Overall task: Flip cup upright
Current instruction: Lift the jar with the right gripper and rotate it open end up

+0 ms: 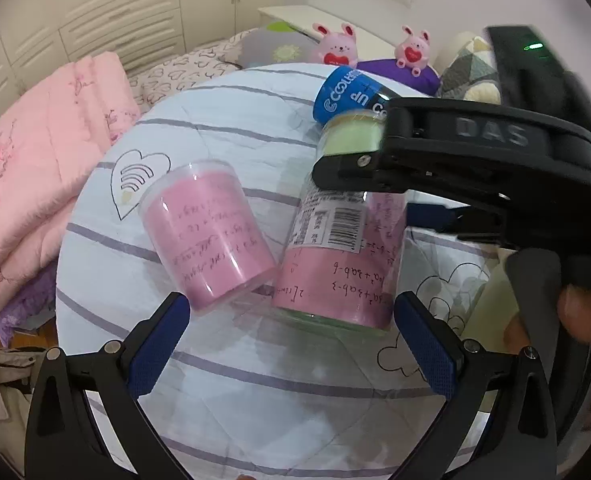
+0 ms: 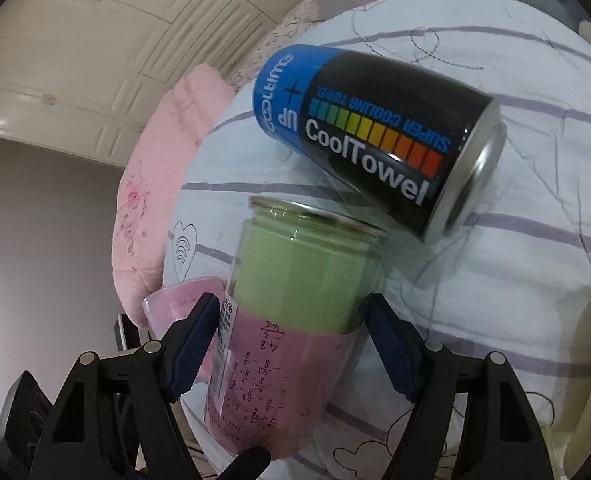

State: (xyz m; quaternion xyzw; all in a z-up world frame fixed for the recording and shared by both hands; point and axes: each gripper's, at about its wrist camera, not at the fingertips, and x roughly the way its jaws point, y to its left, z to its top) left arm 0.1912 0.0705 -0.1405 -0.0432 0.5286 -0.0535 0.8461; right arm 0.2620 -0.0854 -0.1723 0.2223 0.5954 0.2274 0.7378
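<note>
Left wrist view: left hand-held gripper spread apart, empty, near two lying cups on the bed quilt.

Right wrist view: right hand-held gripper straddling the green-and-pink cup, contact unclear. Grasp step; next, clamp and tip upright.

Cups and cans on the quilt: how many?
3. Short pink cup on the left; tall green-and-pink cup between the right gripper pads; CoolTowel can behind it. More may be hidden.
</note>
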